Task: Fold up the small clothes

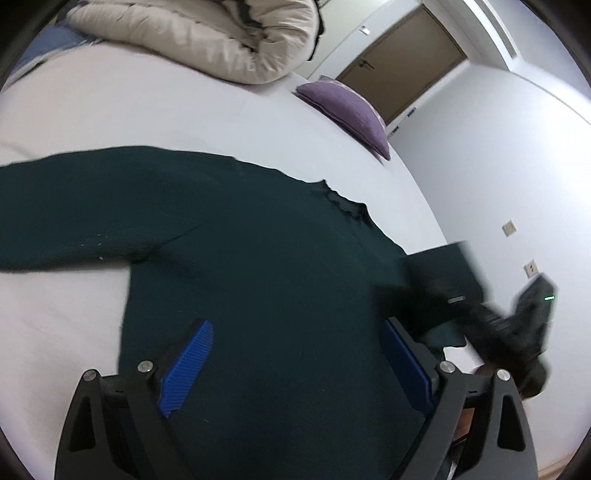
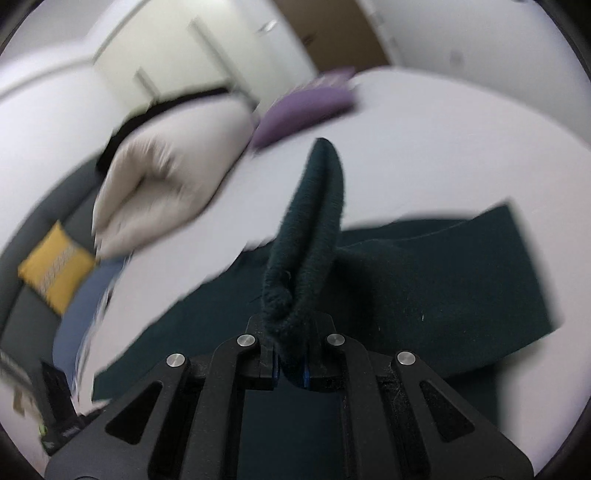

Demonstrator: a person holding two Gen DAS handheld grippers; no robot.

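Bedroom, white bed w/ rolled beige duvet and purple cushion far beyond fingertips. Dark green sweater lies flat on sheet, body directly under and ahead of left gripper, one sleeve stretched off to its left. Risk: right sleeve slips from pinch mid-swing (thick knit, frames blurred), or drags body askew since left isn't pinning it. Left fingers spread wide, holding nothing. Right gripper pressed together on bunched sleeve cuff, lifted above sheet.
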